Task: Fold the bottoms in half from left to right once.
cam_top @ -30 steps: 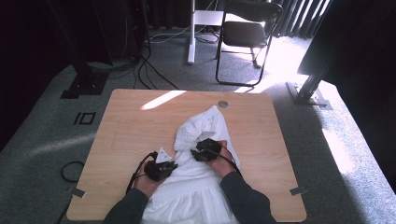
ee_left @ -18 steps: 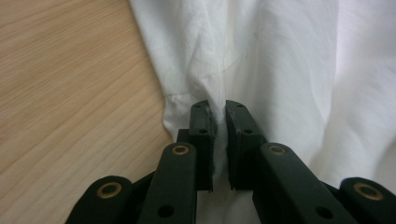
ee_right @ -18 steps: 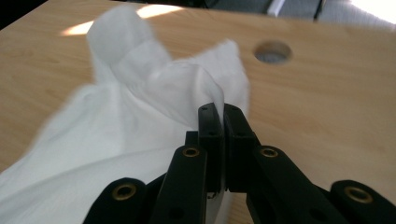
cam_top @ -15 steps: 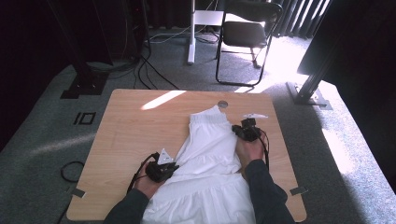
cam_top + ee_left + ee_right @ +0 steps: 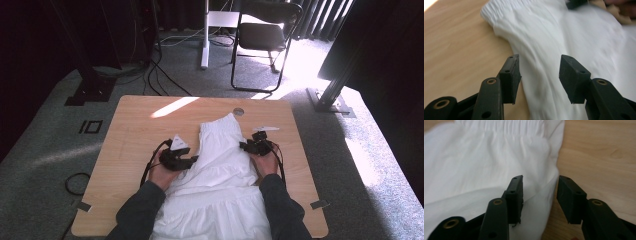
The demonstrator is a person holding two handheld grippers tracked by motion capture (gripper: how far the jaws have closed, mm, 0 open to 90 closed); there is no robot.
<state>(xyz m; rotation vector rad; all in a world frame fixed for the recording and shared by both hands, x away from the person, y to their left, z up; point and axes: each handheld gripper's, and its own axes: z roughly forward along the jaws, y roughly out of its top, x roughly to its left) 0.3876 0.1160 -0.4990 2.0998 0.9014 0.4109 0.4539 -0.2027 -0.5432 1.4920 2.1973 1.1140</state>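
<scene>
A white skirt-like garment [image 5: 225,170] lies spread flat on the wooden table [image 5: 135,130], its gathered waistband [image 5: 220,125] at the far end. My left gripper [image 5: 193,160] rests at the cloth's left edge. Its jaws have just been opening and stand apart over the fabric [image 5: 541,32] without pinching it; the gripper [image 5: 540,63] is open. My right gripper [image 5: 244,146] sits at the cloth's right edge. Its jaws have also just been opening, and the hem [image 5: 549,182] lies loosely between them with the gripper [image 5: 540,183] open.
A round metal grommet [image 5: 238,111] sits in the table just beyond the waistband. A sunlit patch [image 5: 172,106] crosses the far left of the tabletop. On the carpet behind stand a black folding chair [image 5: 265,35], a white post [image 5: 204,35] and loose cables [image 5: 160,75].
The bunched garment has been drawn out flat. The right gripper carried its side rightward, then settled at the edge; the left gripper lifted and shifted forward. Both sets of jaws went from pinched to apart.
</scene>
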